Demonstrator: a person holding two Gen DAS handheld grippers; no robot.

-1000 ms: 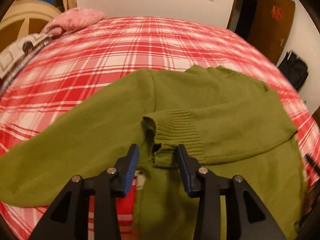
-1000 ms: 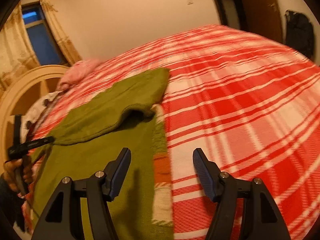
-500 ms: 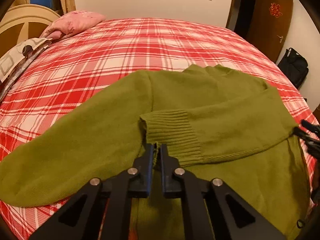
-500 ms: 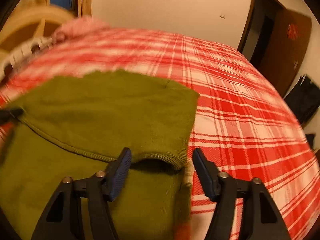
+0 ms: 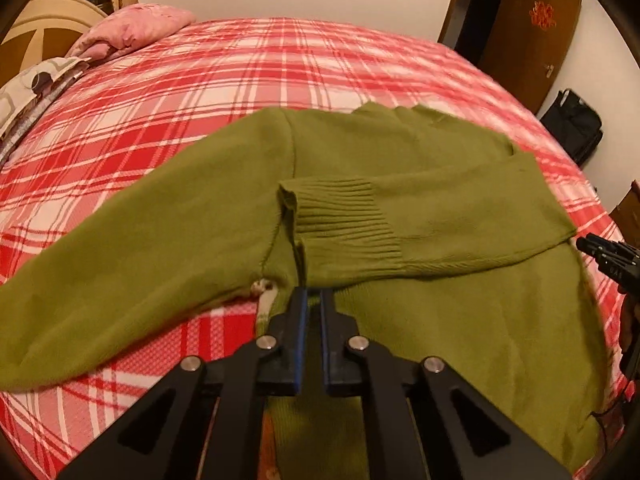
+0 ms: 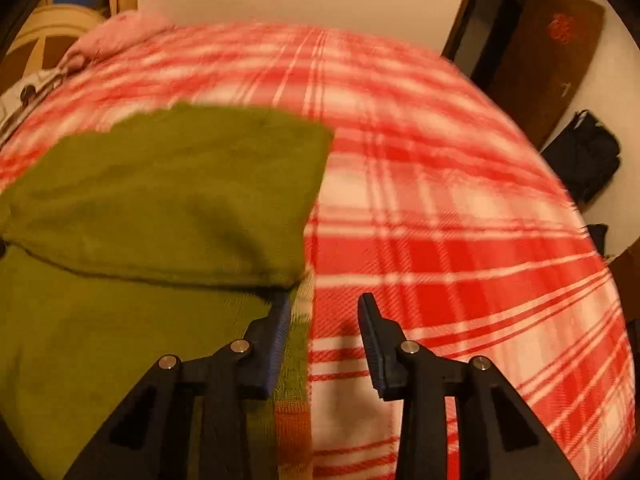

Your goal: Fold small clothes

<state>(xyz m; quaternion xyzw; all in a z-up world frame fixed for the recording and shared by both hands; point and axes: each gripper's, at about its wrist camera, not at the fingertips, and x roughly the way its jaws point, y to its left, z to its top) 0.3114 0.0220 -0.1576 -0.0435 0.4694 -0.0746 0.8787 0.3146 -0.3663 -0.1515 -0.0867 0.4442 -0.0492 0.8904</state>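
From the left wrist camera, the green sweater (image 5: pixel 420 184) lies flat on the red-and-white plaid bedspread (image 5: pixel 240 76), its body running from the collar at the far side down toward the camera. 1 sleeve stretches out long toward the left and near edge of the bed; the other is folded across the chest, its long axis lying crosswise, with the ribbed cuff (image 5: pixel 340 220) ending near the middle of the sweater. The knit looks soft and fine, smooth on the body and ridged only at the cuff. The left gripper (image 5: pixel 313 300) sits just below that cuff, its 2 blue-padded fingers drawn nearly together over the sweater's cloth — whether any fabric is pinched between them I cannot tell. Beyond the sweater, at the head of the bed, lie a pink pillow (image 5: pixel 132 32) and a patterned cushion (image 5: pixel 32 88). To the sweater's right, past the bed, stand a brown door (image 5: pixel 532 32) and a black bag (image 5: pixel 572 128) on the floor.

From the right wrist camera, which is blurred, the sweater (image 6: pixel 168 200) fills the left half, the folded sleeve forming a broad flap with a straight right edge. The right gripper (image 6: pixel 324 304) hovers at the sweater's right edge with its fingers spread apart and holding nothing — the left finger over the knit, the right finger over bare bedspread (image 6: pixel 460 220).
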